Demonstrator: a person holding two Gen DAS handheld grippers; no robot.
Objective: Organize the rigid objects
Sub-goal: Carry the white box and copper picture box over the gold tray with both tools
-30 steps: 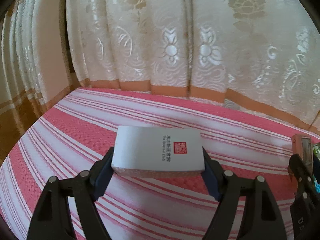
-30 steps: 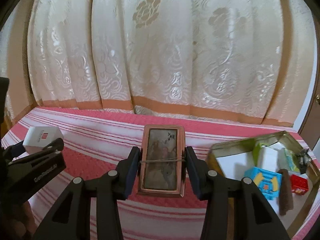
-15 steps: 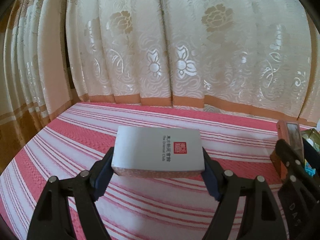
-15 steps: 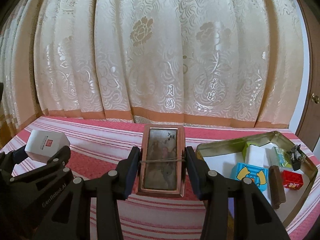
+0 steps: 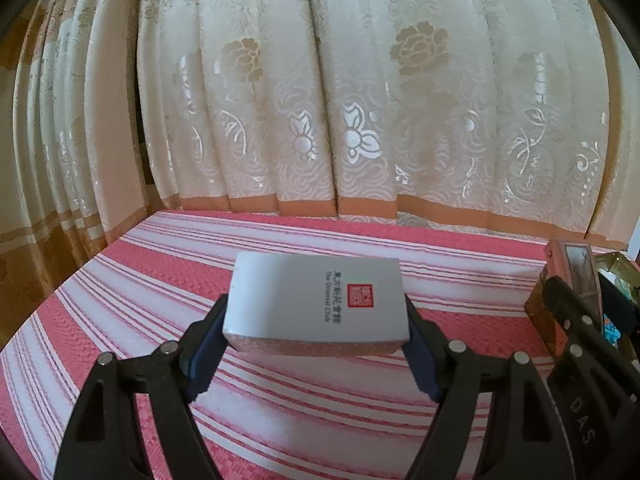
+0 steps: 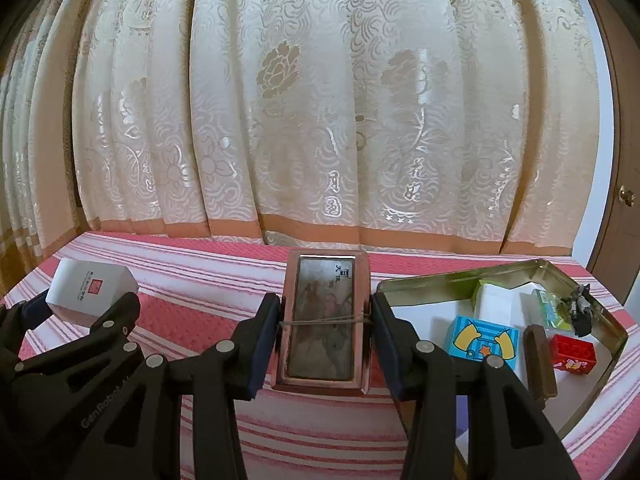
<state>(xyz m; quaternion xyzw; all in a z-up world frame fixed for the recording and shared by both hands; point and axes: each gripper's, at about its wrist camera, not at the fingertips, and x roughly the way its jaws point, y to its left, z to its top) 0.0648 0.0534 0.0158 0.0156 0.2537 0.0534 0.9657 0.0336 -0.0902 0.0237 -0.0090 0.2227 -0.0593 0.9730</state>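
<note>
My left gripper is shut on a white box with a red seal and dark lettering, held flat above the striped cloth. The same white box shows at the far left of the right wrist view. My right gripper is shut on a copper-framed box with a picture lid and a rubber band around it. In the left wrist view that copper-framed box sits at the right edge. Both boxes hang clear of the table.
A pink and white striped tablecloth covers the table. An open metal tin at the right holds a blue carton, a white box, a red block and a brown bar. A cream patterned curtain hangs close behind.
Both grippers have drifted and tilted up a little with their boxes; more curtain and less table show. The tin has slid left in the right wrist view. Both grips are unchanged.
</note>
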